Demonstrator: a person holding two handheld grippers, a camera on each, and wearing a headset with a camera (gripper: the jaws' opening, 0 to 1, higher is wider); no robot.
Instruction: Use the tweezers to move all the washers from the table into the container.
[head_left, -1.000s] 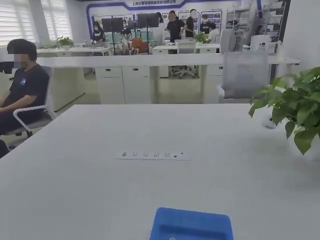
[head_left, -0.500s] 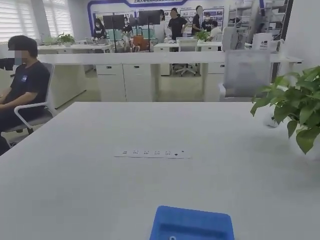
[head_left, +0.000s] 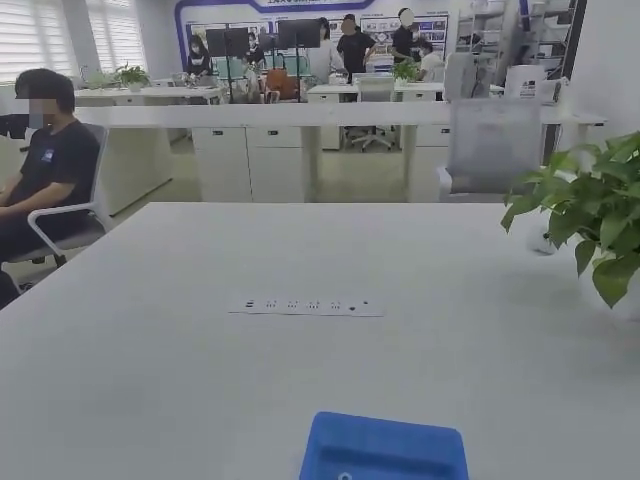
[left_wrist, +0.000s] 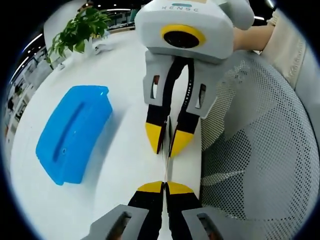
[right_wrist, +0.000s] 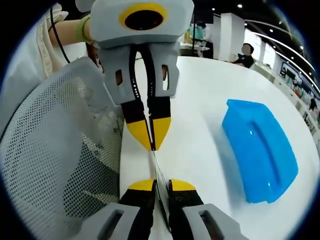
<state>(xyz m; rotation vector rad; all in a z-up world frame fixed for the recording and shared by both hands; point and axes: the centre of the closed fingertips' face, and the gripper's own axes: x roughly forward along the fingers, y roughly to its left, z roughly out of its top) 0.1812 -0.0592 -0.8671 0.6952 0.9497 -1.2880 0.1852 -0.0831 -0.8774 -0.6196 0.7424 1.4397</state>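
Note:
A blue container (head_left: 383, 450) lies upside-down-looking at the near edge of the white table (head_left: 150, 380). Farther out sits a white strip (head_left: 305, 305) with several small dark pieces, too small to make out. Beside the table's edge, over a mesh chair, my two grippers face each other tip to tip. A thin pair of metal tweezers (left_wrist: 165, 167) (right_wrist: 155, 162) runs between them. My left gripper (left_wrist: 164, 186) (right_wrist: 151, 137) is shut on one end, and my right gripper (right_wrist: 158, 184) (left_wrist: 168, 145) is shut on the other. The container (left_wrist: 75, 132) (right_wrist: 260, 150) lies off to the side of both.
A potted green plant (head_left: 590, 215) stands at the table's right edge. A grey mesh chair (left_wrist: 250, 150) is under the grippers. A person sits on a chair (head_left: 45, 170) at the far left, and more desks and people fill the room behind.
The head camera has tilted slightly. Nothing on the table has moved.

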